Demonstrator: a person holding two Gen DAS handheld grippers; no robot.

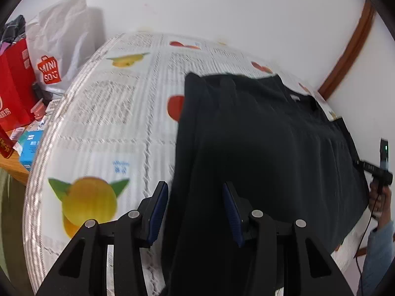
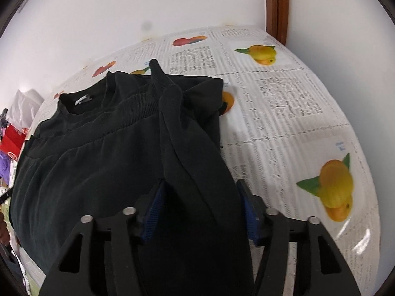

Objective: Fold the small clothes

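Black sweatshirt (image 1: 259, 135) lies spread on the surface (image 1: 103, 113), which carries a white lace-pattern cloth printed with oranges, lemons and red fruit. Collar with a small white tag points toward the far wall; ribbed hem band folded up across the chest in the right wrist view.

Left tongs (image 1: 196, 209): jaws parted, dark fabric of the sweatshirt's near left edge running between the blue pads; the pads do not press on it. Motion blur here.

Right tongs (image 2: 201, 209): jaws parted wide, a sleeve or fold of the sweatshirt (image 2: 103, 153) draped up between them and over the tool body. Whether the fabric is pinched cannot be told.

Left of the surface: white plastic bag (image 1: 59, 42) with red logo reading "MINISO", red paper bag (image 1: 14, 83) with characters too blurred to read, blue-and-white boxes (image 1: 29, 148), print unreadable.
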